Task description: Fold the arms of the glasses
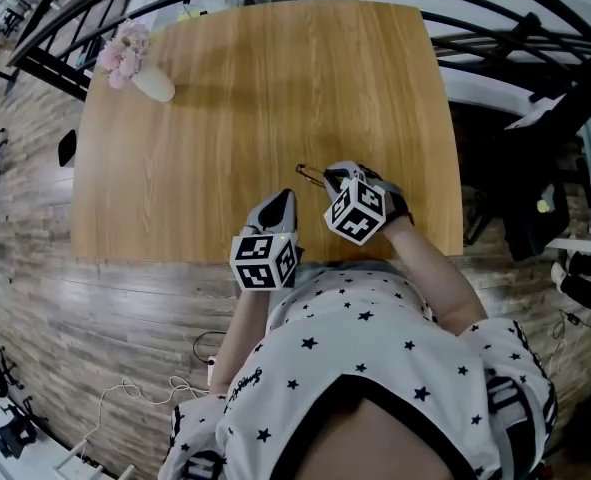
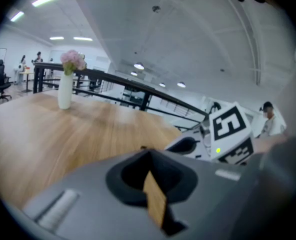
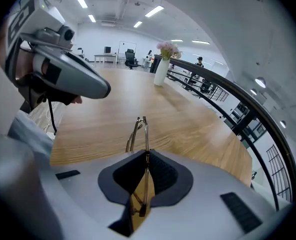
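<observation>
Thin gold-rimmed glasses [image 3: 139,130] stick out forward from my right gripper [image 3: 145,159], whose jaws are shut on them, just above the wooden table [image 3: 107,119]. In the head view the glasses [image 1: 309,174] show as a thin wire at the tip of the right gripper [image 1: 336,175], near the table's front edge. My left gripper [image 1: 286,200] hovers close to the left of them, apart from the glasses. In its own view the left gripper [image 2: 150,160] is shut with nothing between its jaws. The right gripper's marker cube [image 2: 231,133] shows just to its right.
A white vase with pink flowers [image 1: 141,71] stands at the table's far left corner. Black railings [image 1: 515,38] run past the table's far and right sides. The wooden table top [image 1: 265,98] stretches ahead of both grippers.
</observation>
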A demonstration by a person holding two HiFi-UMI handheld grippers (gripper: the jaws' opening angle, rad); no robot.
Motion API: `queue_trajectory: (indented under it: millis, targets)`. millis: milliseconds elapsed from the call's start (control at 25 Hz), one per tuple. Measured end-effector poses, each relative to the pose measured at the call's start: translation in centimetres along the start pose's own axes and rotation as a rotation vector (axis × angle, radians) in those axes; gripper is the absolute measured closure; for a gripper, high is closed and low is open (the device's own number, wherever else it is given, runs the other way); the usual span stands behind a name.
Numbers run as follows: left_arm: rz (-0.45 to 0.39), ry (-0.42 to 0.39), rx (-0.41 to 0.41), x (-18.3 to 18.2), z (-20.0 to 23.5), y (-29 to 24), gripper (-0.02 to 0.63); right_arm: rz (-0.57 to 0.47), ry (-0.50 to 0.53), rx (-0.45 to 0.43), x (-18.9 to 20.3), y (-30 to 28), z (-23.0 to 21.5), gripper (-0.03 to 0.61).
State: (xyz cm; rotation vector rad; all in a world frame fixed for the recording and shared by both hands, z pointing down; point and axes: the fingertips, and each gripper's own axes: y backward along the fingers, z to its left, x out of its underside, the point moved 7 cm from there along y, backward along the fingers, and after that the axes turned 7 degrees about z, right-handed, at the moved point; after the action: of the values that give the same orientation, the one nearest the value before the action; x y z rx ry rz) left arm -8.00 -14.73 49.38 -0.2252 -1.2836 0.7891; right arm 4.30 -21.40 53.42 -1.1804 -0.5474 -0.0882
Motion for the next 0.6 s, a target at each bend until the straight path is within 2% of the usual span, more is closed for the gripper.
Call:
queue_trajectory:
  millis: [600]
  targets:
    - [0.04,0.015,0.001,1.4,2.2,2.9,0.606,0.089,0.038,0.027,0.1,-2.0,2.5,0.557]
